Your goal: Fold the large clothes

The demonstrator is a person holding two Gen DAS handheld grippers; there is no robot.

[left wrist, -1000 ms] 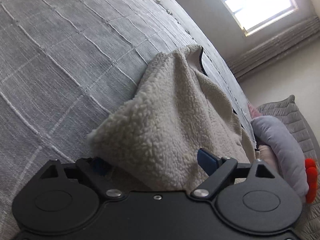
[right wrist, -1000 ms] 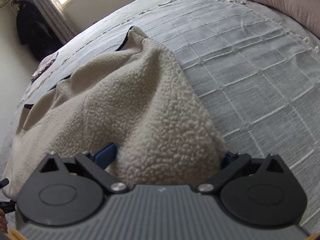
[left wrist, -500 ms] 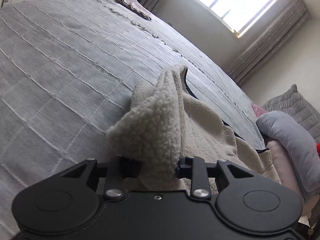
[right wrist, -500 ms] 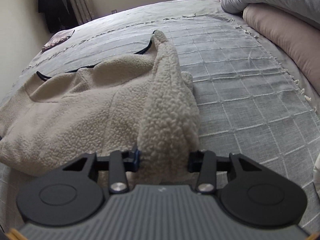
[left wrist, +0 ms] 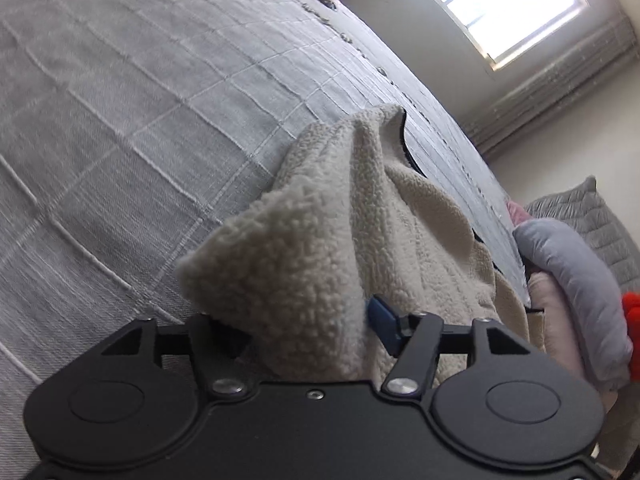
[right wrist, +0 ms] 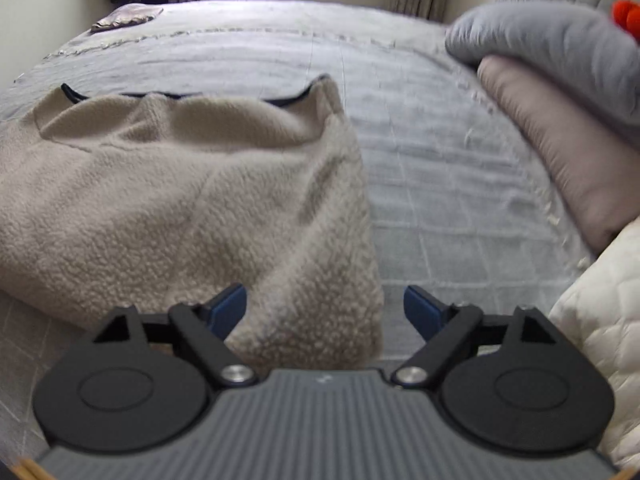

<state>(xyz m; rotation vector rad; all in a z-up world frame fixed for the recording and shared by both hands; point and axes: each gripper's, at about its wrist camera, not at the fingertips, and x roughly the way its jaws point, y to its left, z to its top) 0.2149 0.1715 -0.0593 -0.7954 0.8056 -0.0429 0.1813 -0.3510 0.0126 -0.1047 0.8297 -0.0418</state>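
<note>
The right gripper [right wrist: 324, 308] has its jaws spread apart, the cream fleece garment [right wrist: 180, 184] lying loose between them on the grey bedspread [right wrist: 440, 184]. The left gripper [left wrist: 304, 324] clamps a bunched corner of the fleece, lifted off the bed. This looks like the end of one fold — the next move likely calls for letting go on the left and finding fresh edges.

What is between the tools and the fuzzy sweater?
Nothing visible. The fuzzy sweater lies directly between the open fingers of the right tool, and the left tool has a fold of it between its fingers.
</note>
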